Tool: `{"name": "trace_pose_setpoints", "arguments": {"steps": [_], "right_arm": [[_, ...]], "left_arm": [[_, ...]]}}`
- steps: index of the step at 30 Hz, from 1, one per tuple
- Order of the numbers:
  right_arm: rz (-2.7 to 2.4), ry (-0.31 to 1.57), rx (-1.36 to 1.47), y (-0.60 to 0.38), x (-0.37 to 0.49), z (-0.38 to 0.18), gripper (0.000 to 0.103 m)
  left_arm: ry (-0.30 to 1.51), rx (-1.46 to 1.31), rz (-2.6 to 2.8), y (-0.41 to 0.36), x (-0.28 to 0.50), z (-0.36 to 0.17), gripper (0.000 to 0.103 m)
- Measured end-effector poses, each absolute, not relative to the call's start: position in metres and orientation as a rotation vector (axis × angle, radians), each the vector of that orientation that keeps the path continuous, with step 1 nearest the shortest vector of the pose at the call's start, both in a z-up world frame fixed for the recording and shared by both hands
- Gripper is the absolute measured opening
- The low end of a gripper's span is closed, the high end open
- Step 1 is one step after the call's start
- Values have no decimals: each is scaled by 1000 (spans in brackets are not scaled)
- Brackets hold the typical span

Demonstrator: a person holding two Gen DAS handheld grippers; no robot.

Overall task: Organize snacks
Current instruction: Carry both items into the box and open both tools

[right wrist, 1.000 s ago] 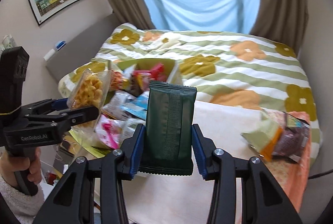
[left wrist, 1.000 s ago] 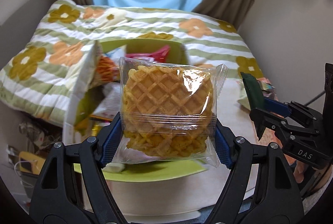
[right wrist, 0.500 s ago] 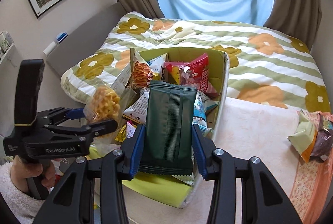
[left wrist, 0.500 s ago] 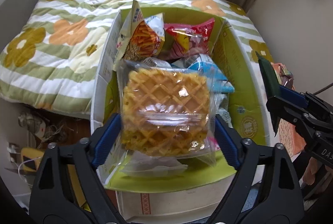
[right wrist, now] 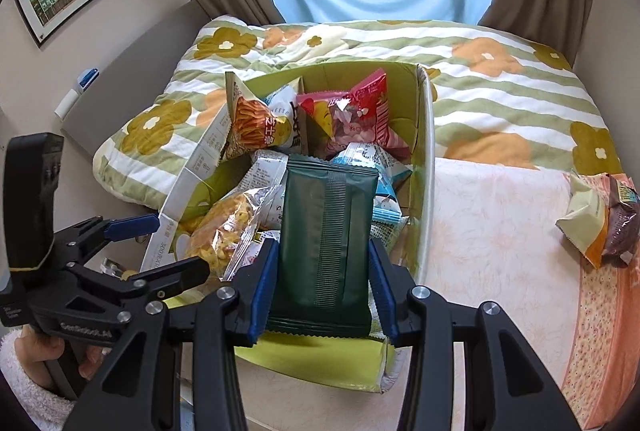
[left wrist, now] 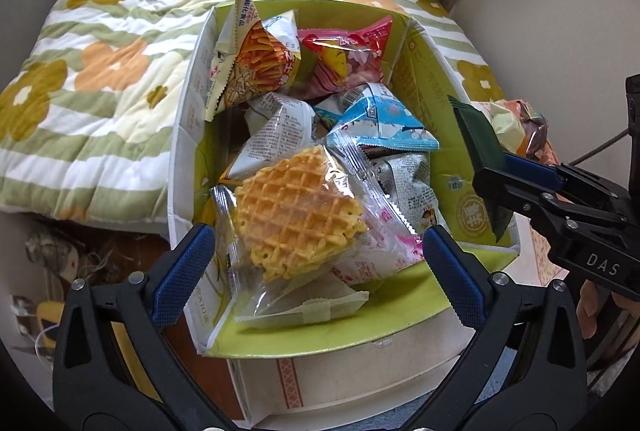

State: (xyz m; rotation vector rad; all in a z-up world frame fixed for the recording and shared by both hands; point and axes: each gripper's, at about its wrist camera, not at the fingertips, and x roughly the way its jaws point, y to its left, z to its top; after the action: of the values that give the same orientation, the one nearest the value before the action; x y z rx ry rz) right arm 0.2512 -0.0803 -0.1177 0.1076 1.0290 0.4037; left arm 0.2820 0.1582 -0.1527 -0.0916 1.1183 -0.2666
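Note:
A clear packet of waffle biscuits (left wrist: 296, 219) lies tilted on the snacks inside the green-lined cardboard box (left wrist: 432, 79). My left gripper (left wrist: 318, 235) hovers over it with its jaws opening; the blue pads stand clear of the packet on both sides. In the right wrist view the waffle packet (right wrist: 218, 231) shows beside the left gripper (right wrist: 180, 245). My right gripper (right wrist: 323, 251) is shut on a dark green packet (right wrist: 326, 231), held upright above the box's (right wrist: 424, 191) near right corner. The left wrist view shows that packet (left wrist: 478, 143) edge-on at the right.
The box holds an orange stick-snack bag (left wrist: 256, 59), a red packet (left wrist: 348, 59) and a blue packet (left wrist: 384, 127). A flowered quilt (right wrist: 500, 87) lies behind. Loose snack packets (right wrist: 596, 223) sit at the right on the peach tablecloth (right wrist: 500, 251). A hand (right wrist: 48, 351) holds the left gripper.
The left gripper moved over the box, sank and opened; the waffle packet left its pads and dropped onto the snacks. The right gripper carried the green packet over the box.

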Motion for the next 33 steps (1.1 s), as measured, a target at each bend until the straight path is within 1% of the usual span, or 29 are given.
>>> {"name": "trace_pose_setpoints", "arguments": {"steps": [14, 16, 17, 18, 19, 27, 33], "right_arm": [[480, 1115, 132, -72, 278, -142, 41], [487, 1105, 144, -72, 279, -141, 52], [496, 1097, 153, -73, 278, -140, 72], [503, 1081, 161, -74, 278, -138, 97], [503, 1066, 163, -74, 277, -137, 103], [485, 1024, 111, -69, 267, -132, 103], [460, 1020, 91, -70, 256, -124, 103]], "left_arm": [[1117, -108, -175, 160, 276, -155, 102], [1117, -108, -167, 160, 275, -155, 102], [1117, -107, -163, 161, 275, -155, 102], [1117, -108, -160, 162, 274, -156, 102], [1120, -111, -158, 163, 273, -156, 102], [1128, -127, -157, 170, 264, -157, 102], [1091, -114, -175, 173, 258, -148, 102]]}}
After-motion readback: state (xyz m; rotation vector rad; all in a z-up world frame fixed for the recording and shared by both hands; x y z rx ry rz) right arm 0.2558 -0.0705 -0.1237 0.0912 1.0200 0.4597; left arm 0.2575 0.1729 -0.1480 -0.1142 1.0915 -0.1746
